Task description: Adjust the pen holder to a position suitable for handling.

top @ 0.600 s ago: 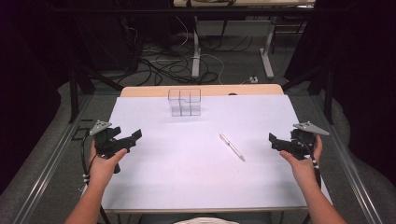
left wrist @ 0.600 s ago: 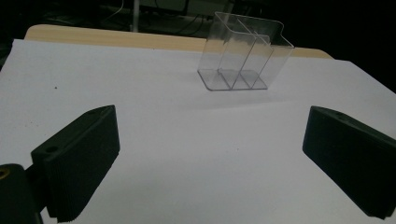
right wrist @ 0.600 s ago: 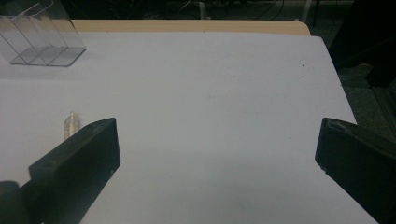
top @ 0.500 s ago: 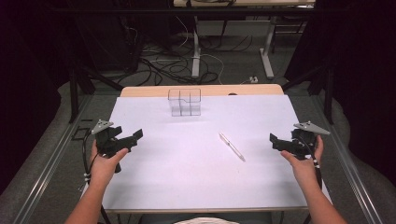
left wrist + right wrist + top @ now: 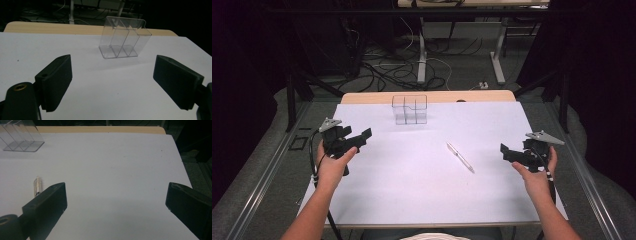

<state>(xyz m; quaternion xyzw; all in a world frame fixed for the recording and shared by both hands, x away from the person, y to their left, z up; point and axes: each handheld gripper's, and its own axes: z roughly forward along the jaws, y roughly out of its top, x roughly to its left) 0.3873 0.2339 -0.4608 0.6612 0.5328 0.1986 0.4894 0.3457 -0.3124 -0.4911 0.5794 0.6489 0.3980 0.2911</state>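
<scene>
A clear plastic holder [image 5: 410, 109] with several slots stands at the far middle of the white table [image 5: 412, 195]. A silver pen [image 5: 460, 157] lies flat right of centre. My left gripper [image 5: 362, 136] hovers at the left side, open and empty. In the left gripper view the left gripper [image 5: 112, 72] points its wide jaws at the holder [image 5: 123, 40], well short of it. My right gripper [image 5: 504, 151] is at the right edge, open and empty, apart from the pen. In the right gripper view the pen [image 5: 37, 185] lies just beyond the left jaw of the right gripper [image 5: 116, 192], and the holder [image 5: 22, 140] is far left.
A strip of bare wood [image 5: 362, 97] runs along the table's far edge. Beyond it the floor holds cables [image 5: 377, 65] and metal desk legs [image 5: 422, 55]. Dark frame rails [image 5: 262, 175] run along both sides of the table.
The left gripper has edged a little forward and inward toward the holder. The right gripper, the pen and the holder have stayed where they were.
</scene>
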